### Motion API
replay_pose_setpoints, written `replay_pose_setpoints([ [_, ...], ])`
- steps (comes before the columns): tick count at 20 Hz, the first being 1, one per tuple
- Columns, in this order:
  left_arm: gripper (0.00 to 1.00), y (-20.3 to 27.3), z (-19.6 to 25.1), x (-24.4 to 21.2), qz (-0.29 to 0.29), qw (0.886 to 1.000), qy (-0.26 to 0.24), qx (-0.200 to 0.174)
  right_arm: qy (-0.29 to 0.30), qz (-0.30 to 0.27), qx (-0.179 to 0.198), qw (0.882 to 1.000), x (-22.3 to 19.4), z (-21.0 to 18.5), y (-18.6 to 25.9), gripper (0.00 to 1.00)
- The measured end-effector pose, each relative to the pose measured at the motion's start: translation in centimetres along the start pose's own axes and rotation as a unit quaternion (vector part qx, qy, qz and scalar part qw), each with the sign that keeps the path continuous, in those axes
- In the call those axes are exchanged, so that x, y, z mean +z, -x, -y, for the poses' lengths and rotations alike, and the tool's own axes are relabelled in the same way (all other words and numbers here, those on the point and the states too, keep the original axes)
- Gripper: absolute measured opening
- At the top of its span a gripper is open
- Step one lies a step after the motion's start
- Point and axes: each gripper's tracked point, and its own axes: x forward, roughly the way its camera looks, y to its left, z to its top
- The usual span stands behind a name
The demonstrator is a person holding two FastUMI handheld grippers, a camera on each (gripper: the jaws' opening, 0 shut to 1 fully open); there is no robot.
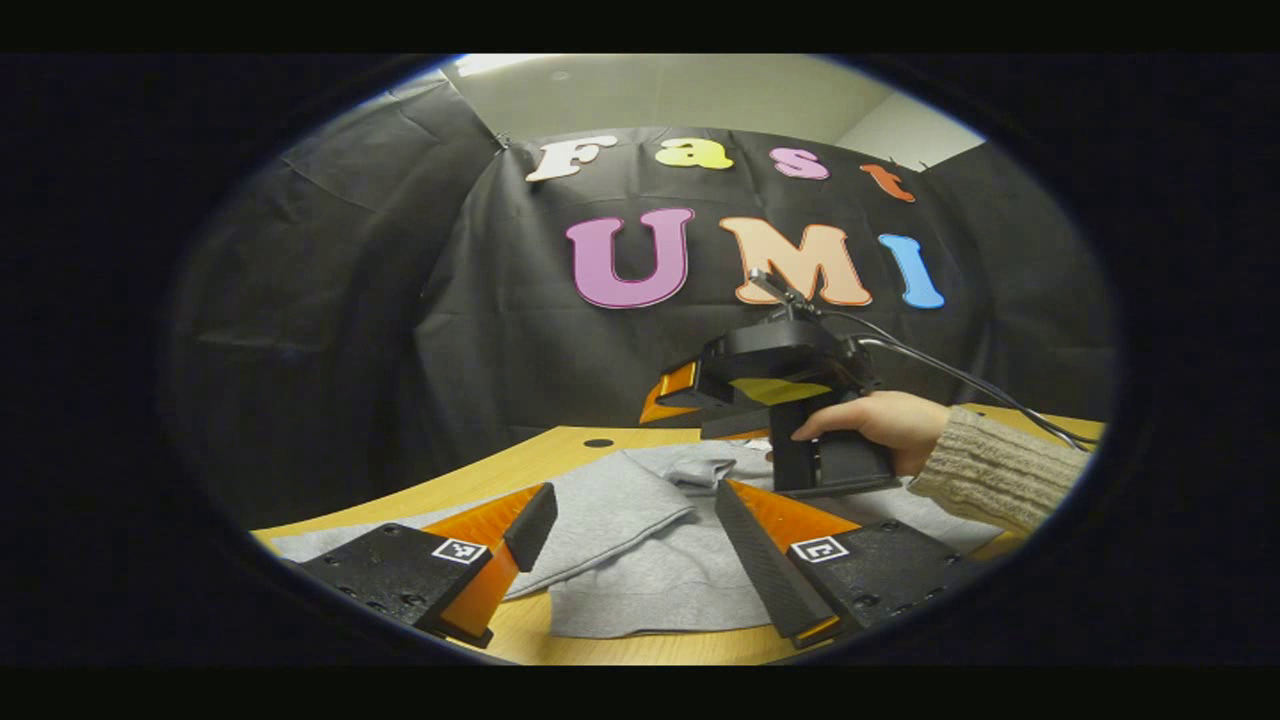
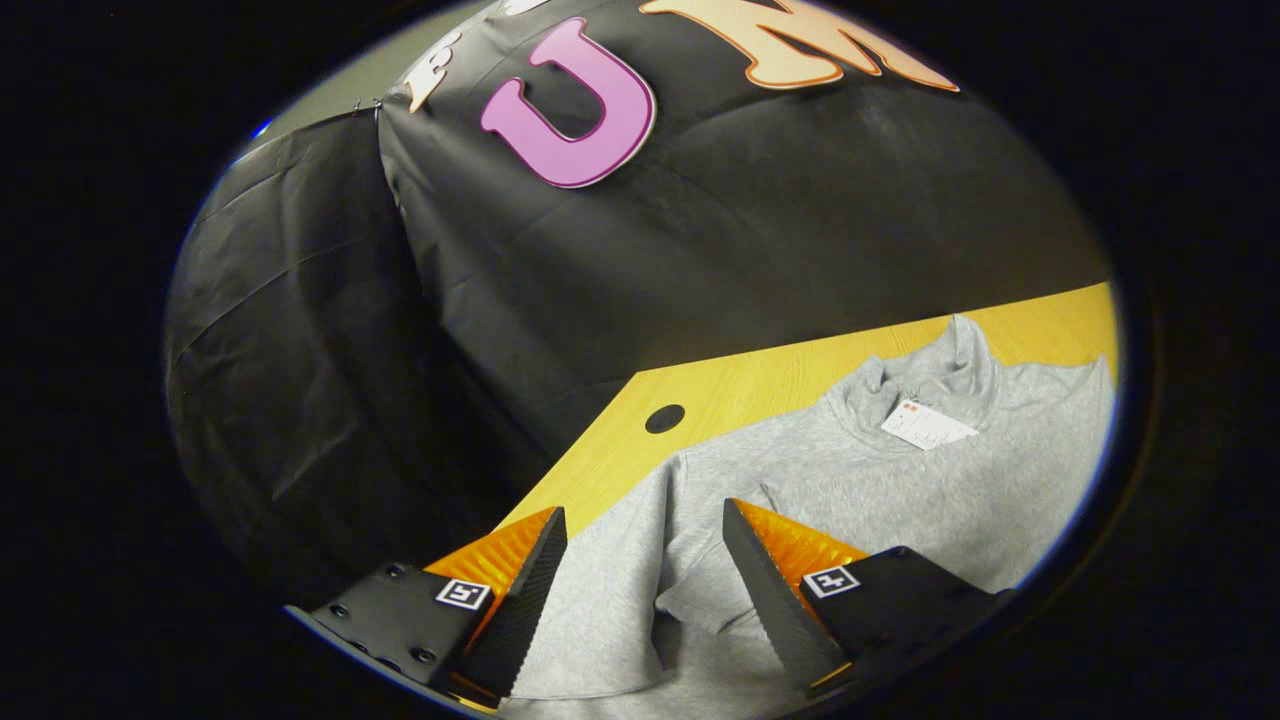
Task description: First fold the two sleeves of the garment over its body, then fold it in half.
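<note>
A grey sweatshirt [image 1: 640, 545] lies flat on the wooden table [image 1: 560, 455]. One grey sleeve [image 1: 610, 505] is folded over its body. In the left gripper view my left gripper [image 1: 635, 515] hovers open above the folded sleeve, nothing between its fingers. Farther off, the right gripper [image 1: 790, 400] is held by a hand [image 1: 880, 420] in a knit sleeve over the garment's far part. In the right gripper view my right gripper [image 2: 645, 535] stands open over the sweatshirt [image 2: 900, 490], near its shoulder. The collar [image 2: 930, 385] with a white tag [image 2: 925, 425] lies to the right.
The table [image 2: 800, 365] has a small round hole [image 2: 665, 418] near its back edge, also visible as a hole [image 1: 598, 442] in the left gripper view. Black cloth walls close the booth behind and to the left. A cable [image 1: 960, 375] trails from the far gripper.
</note>
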Motion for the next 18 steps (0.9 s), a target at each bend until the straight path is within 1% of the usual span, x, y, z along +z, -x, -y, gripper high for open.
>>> replay_pose_setpoints([
  [3,0.94,0.0,0.0,-0.1,0.000,1.000,0.000,0.000,0.024,0.016,-0.002,1.000,1.5,0.5,2.3,0.98],
  [5,0.94,0.0,0.0,0.0,0.000,1.000,0.000,0.000,0.034,0.031,-0.002,0.999,2.6,1.1,4.7,0.98],
  [8,0.95,0.0,0.0,0.0,0.000,1.000,0.000,-0.003,0.052,0.061,-0.011,0.997,4.0,2.9,9.1,0.98],
  [10,0.95,0.0,0.0,0.0,0.001,1.000,0.000,-0.003,0.067,0.083,-0.022,0.994,4.6,4.5,12.9,0.98],
  [13,0.94,0.0,0.1,0.0,0.000,1.000,-0.001,-0.006,0.089,0.123,-0.039,0.988,5.1,6.6,18.4,0.98],
  [16,0.94,0.1,0.0,-0.2,-0.009,1.000,-0.003,-0.019,0.123,0.164,-0.060,0.977,5.3,8.9,22.8,0.97],
  [17,0.94,0.0,-0.1,-0.6,-0.018,1.000,-0.004,-0.017,0.132,0.173,-0.066,0.974,5.0,9.6,23.9,0.92],
  [18,0.94,0.0,-0.2,-0.8,-0.031,0.999,-0.005,-0.015,0.139,0.178,-0.073,0.971,4.7,10.4,24.9,0.97],
])
